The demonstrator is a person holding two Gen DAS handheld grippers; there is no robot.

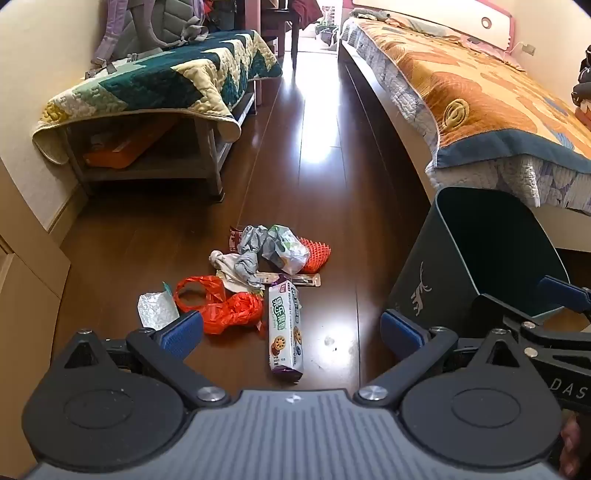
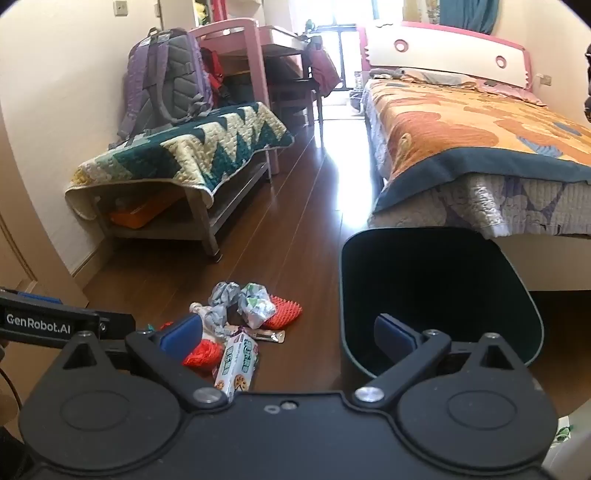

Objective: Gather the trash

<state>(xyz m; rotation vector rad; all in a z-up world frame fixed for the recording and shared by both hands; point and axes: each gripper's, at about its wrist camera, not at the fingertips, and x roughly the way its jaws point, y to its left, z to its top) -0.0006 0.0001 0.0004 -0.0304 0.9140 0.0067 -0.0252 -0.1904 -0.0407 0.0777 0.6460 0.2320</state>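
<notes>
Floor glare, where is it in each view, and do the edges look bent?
Left wrist view: a white glare patch on the floor between bench and bed, washing out the boards; bed frame bows with fisheye. Right wrist view: glare runs from the window down the floor; corners go black.

The left gripper [image 1: 291, 332] hangs wide open and empty above the dark wooden floor [image 1: 314, 192]. Ahead lie a long white biscuit packet [image 1: 284, 328], a crumpled red plastic bag [image 1: 229, 308] and grey crumpled paper [image 1: 251, 251]. A dark green plastic bin [image 1: 476, 258] stands beside the bed [image 1: 480, 99].
</notes>
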